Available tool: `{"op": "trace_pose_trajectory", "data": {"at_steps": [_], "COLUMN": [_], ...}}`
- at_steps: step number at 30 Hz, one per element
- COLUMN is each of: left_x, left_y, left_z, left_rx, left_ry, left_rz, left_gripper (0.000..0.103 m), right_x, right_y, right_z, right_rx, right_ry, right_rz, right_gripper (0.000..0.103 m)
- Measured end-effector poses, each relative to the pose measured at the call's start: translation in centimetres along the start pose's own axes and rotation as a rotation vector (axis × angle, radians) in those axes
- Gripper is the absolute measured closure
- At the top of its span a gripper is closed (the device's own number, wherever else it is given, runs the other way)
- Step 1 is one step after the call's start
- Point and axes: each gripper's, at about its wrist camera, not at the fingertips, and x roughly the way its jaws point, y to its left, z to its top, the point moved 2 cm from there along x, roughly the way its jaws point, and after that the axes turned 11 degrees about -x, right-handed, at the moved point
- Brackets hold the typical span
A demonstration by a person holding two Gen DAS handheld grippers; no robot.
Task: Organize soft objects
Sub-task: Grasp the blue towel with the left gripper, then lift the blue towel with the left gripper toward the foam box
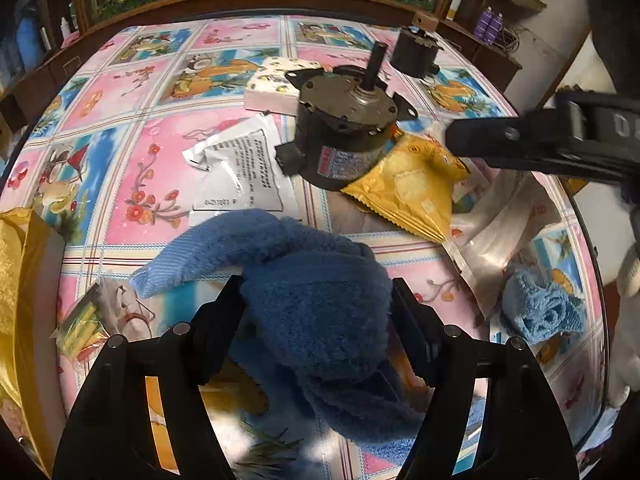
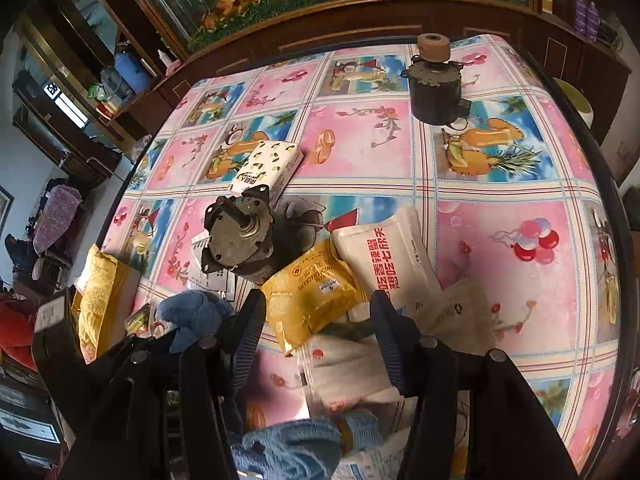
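Observation:
My left gripper (image 1: 316,292) is shut on a dark blue fuzzy sock (image 1: 316,312), held above the table; the sock also shows in the right wrist view (image 2: 192,312). A second, light blue sock (image 1: 540,312) lies crumpled at the right of the table, and shows low in the right wrist view (image 2: 292,448). My right gripper (image 2: 318,308) is open and empty, above snack packets; it also shows in the left wrist view (image 1: 452,138) at the right. A yellow towel (image 1: 12,264) lies at the left edge.
A dark motor (image 1: 344,120) stands on a yellow cracker packet (image 1: 412,188). A second motor (image 2: 434,84) stands at the back. A tissue pack (image 2: 266,166), white snack packets (image 2: 388,260), a silver sachet (image 1: 236,168) and a small candy bag (image 1: 80,328) lie around on the patterned tablecloth (image 2: 500,184).

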Motion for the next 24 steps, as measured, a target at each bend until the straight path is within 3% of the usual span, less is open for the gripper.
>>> {"op": "trace_pose_trajectory", "data": {"at_steps": [1, 3, 4, 6, 13, 17, 20, 24], "left_x": [0.0, -0.3, -0.4, -0.4, -1.5, -3.8, -6.0, -8.4], "left_y": [0.0, 0.1, 0.2, 0.3, 2.0, 2.5, 2.7, 3.1], "left_z": [-0.1, -0.2, -0.3, -0.4, -0.5, -0.4, -0.7, -1.5], "left_rx": [0.000, 0.001, 0.002, 0.001, -0.104, -0.120, -0.123, -0.118], "left_ry": [0.004, 0.002, 0.010, 0.000, -0.011, -0.049, -0.086, -0.121], "left_rz": [-0.008, -0.040, -0.072, -0.097, -0.197, -0.230, -0.261, -0.289], "left_gripper": [0.031, 0.054, 0.058, 0.059, 0.059, 0.059, 0.059, 0.059], "right_x": [0.9, 2.5, 3.0, 3.1, 3.8, 3.3, 2.2, 2.0], "right_y": [0.2, 0.5, 0.5, 0.6, 3.2, 4.0, 3.7, 4.0], "right_z": [0.2, 0.3, 0.3, 0.3, 0.4, 0.2, -0.2, -1.2], "right_rx": [-0.013, -0.057, -0.076, -0.095, -0.200, -0.245, -0.213, -0.214], "right_ry": [0.033, 0.096, 0.111, 0.108, 0.119, 0.098, 0.091, 0.107], "right_rz": [-0.020, -0.089, -0.108, -0.116, -0.110, -0.148, -0.105, -0.118], "right_gripper": [0.048, 0.048, 0.048, 0.043, 0.041, 0.058, 0.103, 0.100]}}
